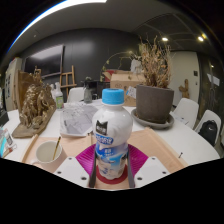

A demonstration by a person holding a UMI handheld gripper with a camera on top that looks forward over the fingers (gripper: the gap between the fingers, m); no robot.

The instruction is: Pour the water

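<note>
A clear plastic water bottle [112, 135] with a blue cap and a blue-and-white label stands upright between my fingers, over a red round coaster [112, 181]. My gripper [112, 160] is shut on the bottle, and the magenta pads [88, 160] press its lower sides with no gap showing. A white cup [47, 152] sits on the white table [185, 145], left of the fingers and a little ahead.
Beyond the bottle to the left stands a clear glass container [76, 119]. A large brown pot with dried plants [155, 100] is at the right back. A wooden ornament [35, 105] stands at the far left. White chairs [187, 110] ring the table.
</note>
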